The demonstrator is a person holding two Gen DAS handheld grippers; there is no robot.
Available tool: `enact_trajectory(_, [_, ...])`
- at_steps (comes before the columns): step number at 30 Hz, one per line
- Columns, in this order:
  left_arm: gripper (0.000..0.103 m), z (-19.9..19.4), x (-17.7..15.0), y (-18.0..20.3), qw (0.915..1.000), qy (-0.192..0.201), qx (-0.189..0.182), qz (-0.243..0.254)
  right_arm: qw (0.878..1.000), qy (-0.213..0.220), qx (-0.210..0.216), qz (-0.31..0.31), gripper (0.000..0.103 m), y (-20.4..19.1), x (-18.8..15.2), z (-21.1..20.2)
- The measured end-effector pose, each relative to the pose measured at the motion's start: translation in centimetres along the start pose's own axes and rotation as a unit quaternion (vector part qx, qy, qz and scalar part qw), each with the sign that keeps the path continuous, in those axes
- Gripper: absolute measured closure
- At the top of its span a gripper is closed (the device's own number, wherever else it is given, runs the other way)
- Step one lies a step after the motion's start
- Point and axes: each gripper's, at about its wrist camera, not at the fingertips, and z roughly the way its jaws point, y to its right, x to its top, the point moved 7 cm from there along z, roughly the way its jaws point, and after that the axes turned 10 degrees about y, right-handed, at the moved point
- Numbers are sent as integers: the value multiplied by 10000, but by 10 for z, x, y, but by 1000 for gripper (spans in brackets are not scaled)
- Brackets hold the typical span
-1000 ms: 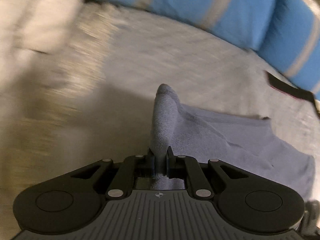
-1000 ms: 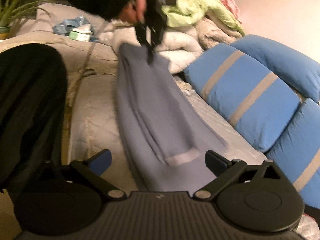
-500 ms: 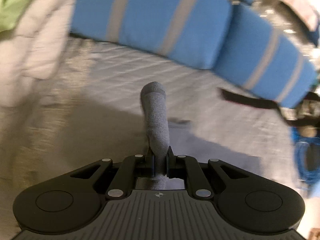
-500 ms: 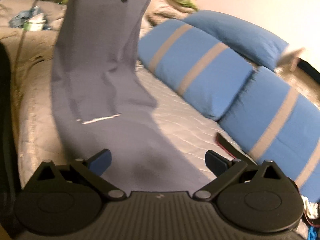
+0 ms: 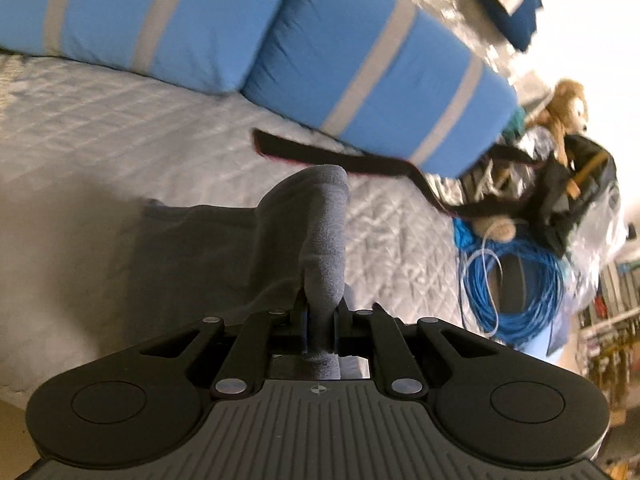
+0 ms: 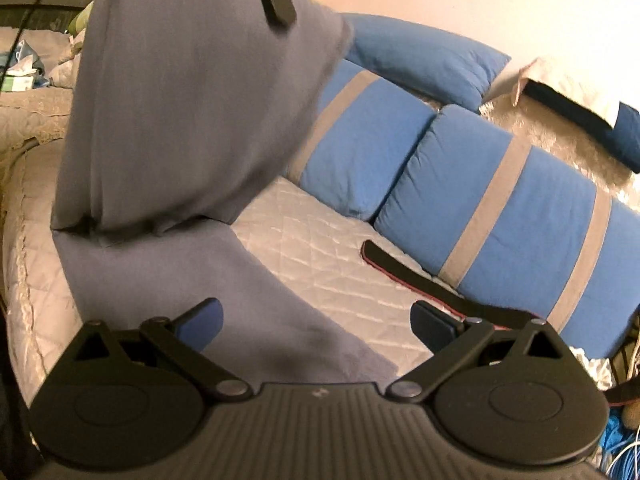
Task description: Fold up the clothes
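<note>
Mid-fold: left gripper [image 5: 320,330] pinching grey-blue knit garment [image 6: 192,120] at twelve o'clock; right gripper [image 6: 316,322] wide, empty; fold unfinished.

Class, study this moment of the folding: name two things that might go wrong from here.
1. The left gripper pinches only a narrow bunch of the grey garment; it may slip free mid-fold.
2. The right gripper is open, holding nothing, so the garment's lower end lies unpinned on the quilted bed and may drag.

Grey-blue garment [image 6: 192,120]; bright blue cushions [image 6: 500,208] with grey stripes.
</note>
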Motion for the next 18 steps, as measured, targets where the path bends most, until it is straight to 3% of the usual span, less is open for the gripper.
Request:
enact_trajectory(7, [93,63,-26,8,9989,-462,-125,-6,9987,-338,-129,362,0,20,7,-37])
enact_trajectory(15, [92,120,-49,11,9969,-716,-252,-212,9962,-632,-348,483,0,32,-4,-66])
enact_trajectory(17, [88,133,-56,13,9958,-766,-378,-326,9942,-737,-339,700,0,36,-8,-68])
enact_trajectory(18, [79,140,-59,15,9951,-794,-449,-386,9930,-788,-334,808,0,38,-10,-69])
